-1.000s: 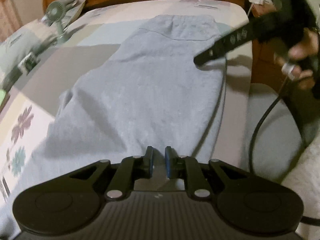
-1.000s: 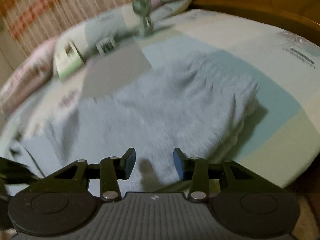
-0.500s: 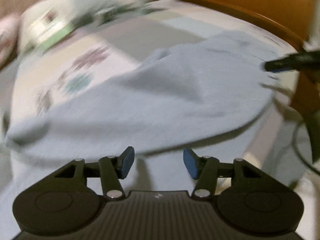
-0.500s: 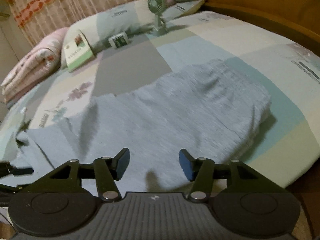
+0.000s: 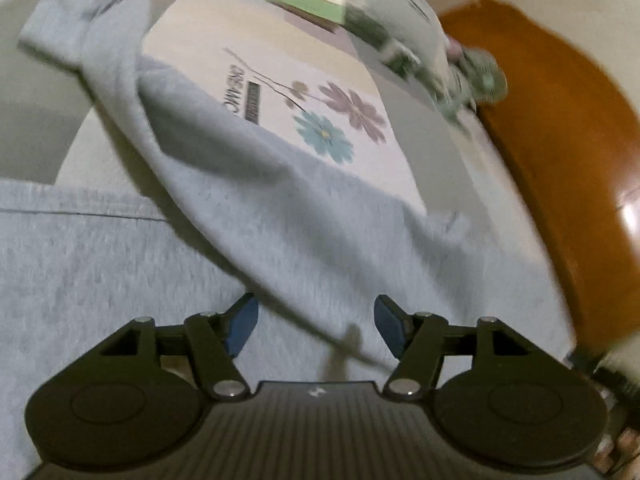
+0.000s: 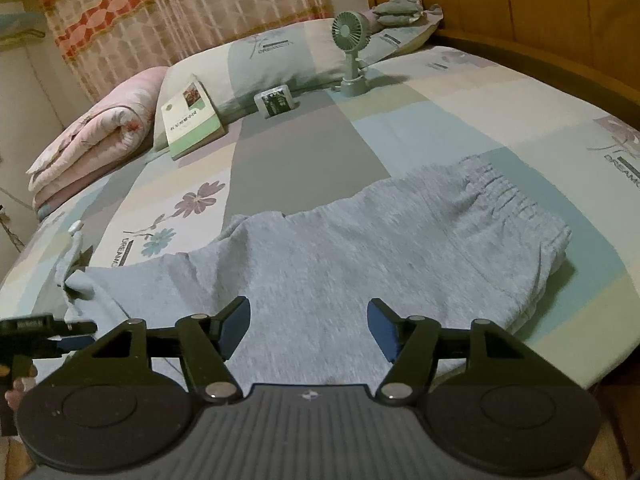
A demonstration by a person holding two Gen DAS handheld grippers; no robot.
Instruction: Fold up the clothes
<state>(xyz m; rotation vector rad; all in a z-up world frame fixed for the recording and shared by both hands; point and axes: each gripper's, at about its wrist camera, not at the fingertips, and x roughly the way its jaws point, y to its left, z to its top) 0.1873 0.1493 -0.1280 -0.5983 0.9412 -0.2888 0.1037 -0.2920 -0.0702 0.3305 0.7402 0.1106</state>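
Grey sweatpants lie folded lengthwise across the bed, with the elastic waistband at the right and the leg ends bunched at the left. My right gripper hovers over the middle of them, its jaws opening with nothing between the pads. In the blurred left wrist view, my left gripper hangs over a fold of the sweatpants. Its jaws are opening too, the cloth below them and not pinched. One leg runs away to the upper left.
The bed has a patchwork flowered sheet. At its head stand a green book, a small packet, a desk fan, pillows and a rolled pink quilt. A wooden bed frame rings the far and right sides.
The left gripper went from shut to open, rolled over and swept along the sweatpants toward the leg ends. The right gripper opened wider and lifted a little off the cloth.
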